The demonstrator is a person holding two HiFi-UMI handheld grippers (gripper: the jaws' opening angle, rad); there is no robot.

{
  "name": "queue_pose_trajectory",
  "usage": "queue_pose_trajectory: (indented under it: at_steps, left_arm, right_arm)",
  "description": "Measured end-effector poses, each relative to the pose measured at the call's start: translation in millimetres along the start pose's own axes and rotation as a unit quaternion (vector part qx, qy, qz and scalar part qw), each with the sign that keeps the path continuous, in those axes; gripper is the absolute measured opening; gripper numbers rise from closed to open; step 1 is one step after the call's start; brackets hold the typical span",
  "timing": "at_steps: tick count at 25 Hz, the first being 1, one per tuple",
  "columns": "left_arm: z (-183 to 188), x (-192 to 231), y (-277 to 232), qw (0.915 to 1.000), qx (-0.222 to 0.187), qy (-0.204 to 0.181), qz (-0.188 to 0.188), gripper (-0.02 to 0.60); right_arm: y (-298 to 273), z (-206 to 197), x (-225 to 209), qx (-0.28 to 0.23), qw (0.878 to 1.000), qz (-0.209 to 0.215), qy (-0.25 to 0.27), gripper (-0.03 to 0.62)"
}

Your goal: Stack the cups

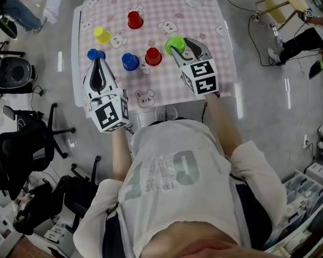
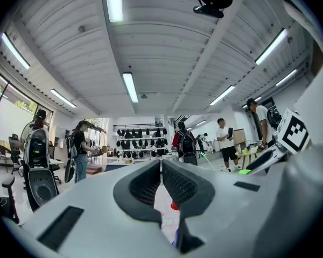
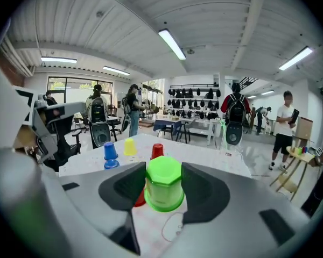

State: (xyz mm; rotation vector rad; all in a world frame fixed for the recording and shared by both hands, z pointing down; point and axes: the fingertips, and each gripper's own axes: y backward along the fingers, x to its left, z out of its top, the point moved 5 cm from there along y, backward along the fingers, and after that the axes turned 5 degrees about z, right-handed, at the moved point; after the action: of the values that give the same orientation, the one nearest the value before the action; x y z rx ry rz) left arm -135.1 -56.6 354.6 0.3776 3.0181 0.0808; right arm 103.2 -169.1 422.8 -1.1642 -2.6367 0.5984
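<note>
The right gripper (image 1: 178, 45) clamps an inverted green cup (image 3: 164, 184) between its jaws, while the left gripper (image 2: 161, 163) has its jaws together, empty.

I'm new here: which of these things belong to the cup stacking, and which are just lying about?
Belong: green cup in the right tongs; far red cup; near red cup; left blue cup; middle blue cup; yellow cup; left tongs.
Lying about: office chairs; floor cables.

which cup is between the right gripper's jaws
The green cup, the only green one; the rest stand free on the table.
</note>
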Motion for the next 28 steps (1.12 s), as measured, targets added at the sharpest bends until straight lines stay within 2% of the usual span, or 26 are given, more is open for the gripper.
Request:
queue_pose_trajectory:
  at_steps: [10,15,16,17,21,24,28]
  left_arm:
    - [0,-2,-3,1.0,0.008,-0.004,-0.003,0.034]
    - [-2,4,1,0.9999,0.01,-0.005,0.005,0.034]
    - [-1,4,2,0.9999,0.01,-0.005,0.006,0.034]
    - [0,3,2,0.9999,0.008,-0.005,0.008,0.032]
    - [-1,3,4,0.9999,0.004,-0.005,0.012,0.034]
    - [-2,1,10,0.9998,0.006,-0.002,0.018,0.034]
    - [4,-1,24,0.9995,0.005,0.009,0.028,0.034]
  right_arm:
    - [-21,-73,-25,0.06,0.997,-0.005,-0.044,0.215]
    - [-27,-91,-23,0.075,0.996,0.002,-0.051,0.218]
    - [-27,-91,-24,0.077,0.996,0.004,-0.054,0.236]
    - [-26,-91,-24,0.077,0.996,0.006,-0.055,0.262]
    - [-15,-77,-22,0.048,0.998,0.005,-0.05,0.267]
    - [-1,-50,-12,0.009,0.999,0.014,-0.04,0.267]
    - [18,-8,19,-0.04,0.998,0.047,-0.031,0.267]
